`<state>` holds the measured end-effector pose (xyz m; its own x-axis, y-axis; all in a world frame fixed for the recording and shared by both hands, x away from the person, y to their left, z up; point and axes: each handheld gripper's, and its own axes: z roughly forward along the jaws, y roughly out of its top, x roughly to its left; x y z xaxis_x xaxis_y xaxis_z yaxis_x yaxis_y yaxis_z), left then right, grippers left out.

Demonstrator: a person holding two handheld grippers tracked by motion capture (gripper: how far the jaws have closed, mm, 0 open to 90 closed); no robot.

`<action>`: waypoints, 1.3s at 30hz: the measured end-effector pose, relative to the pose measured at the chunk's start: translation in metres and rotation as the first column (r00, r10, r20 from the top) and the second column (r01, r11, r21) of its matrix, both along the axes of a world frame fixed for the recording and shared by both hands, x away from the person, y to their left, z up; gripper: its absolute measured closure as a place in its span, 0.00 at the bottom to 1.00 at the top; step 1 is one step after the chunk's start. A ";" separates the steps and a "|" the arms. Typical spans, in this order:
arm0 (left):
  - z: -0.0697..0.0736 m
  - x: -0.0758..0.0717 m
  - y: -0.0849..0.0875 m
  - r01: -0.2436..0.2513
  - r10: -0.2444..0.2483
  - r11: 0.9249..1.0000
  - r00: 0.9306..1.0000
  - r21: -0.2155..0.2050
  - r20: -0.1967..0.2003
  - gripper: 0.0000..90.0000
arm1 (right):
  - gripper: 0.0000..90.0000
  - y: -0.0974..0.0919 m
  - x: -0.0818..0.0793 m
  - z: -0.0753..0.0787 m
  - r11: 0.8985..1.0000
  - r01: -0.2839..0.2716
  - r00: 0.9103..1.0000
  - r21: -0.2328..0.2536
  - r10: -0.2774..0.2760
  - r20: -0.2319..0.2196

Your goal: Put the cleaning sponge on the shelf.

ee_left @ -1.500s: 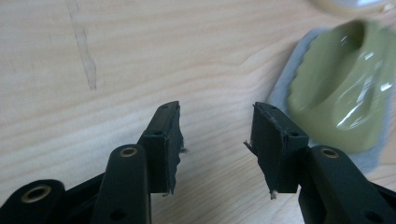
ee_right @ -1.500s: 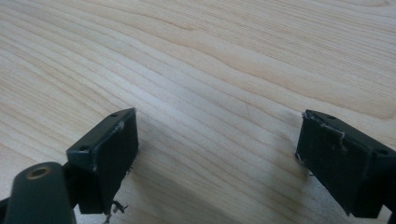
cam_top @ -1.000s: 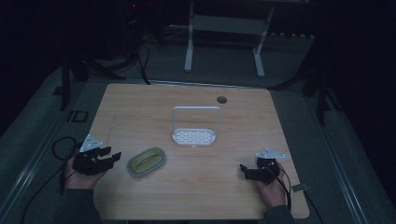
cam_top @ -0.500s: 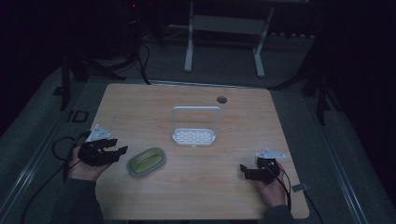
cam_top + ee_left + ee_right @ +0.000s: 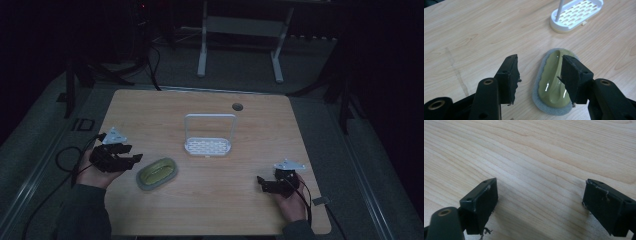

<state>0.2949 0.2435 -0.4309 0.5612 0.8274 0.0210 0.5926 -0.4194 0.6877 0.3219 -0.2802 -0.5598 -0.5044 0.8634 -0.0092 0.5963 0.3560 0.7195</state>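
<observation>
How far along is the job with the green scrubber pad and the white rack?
Early. Nothing looks done: the green scrubber pad lies flat on the table, apart from the white rack, which holds nothing. In hand: the left tongs, just opened wide, hover over the pad without touching. The right tongs are open, holding nothing. Left: grasping and placing the pad.

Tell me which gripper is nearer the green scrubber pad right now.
Left. The left gripper hangs open just beside the green scrubber pad, jaws aimed at it without touching. The right gripper sits open far across the table.
</observation>
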 end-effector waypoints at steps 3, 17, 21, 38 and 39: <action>0.002 0.002 -0.004 0.018 -0.018 1.000 1.000 0.002 -0.009 0.54 | 0.14 0.000 0.000 0.000 1.000 0.000 1.000 0.000 0.000 0.000; 0.006 0.015 -0.021 0.111 -0.108 0.993 0.993 0.039 -0.055 0.54 | 0.14 0.000 0.000 0.000 1.000 -0.001 1.000 0.000 0.001 0.002; 0.007 0.018 -0.025 0.129 -0.125 0.990 0.990 0.055 -0.068 0.55 | 0.14 0.000 0.000 0.000 1.000 0.000 1.000 0.001 0.000 0.001; 0.006 0.030 -0.036 0.183 -0.166 0.977 0.976 0.114 -0.140 0.56 | 0.14 0.000 0.000 0.000 1.000 0.001 1.000 0.001 -0.001 0.001; 0.006 0.030 -0.037 0.186 -0.168 0.976 0.975 0.117 -0.144 0.56 | 0.14 0.000 0.000 0.000 1.000 0.001 1.000 0.001 -0.001 0.000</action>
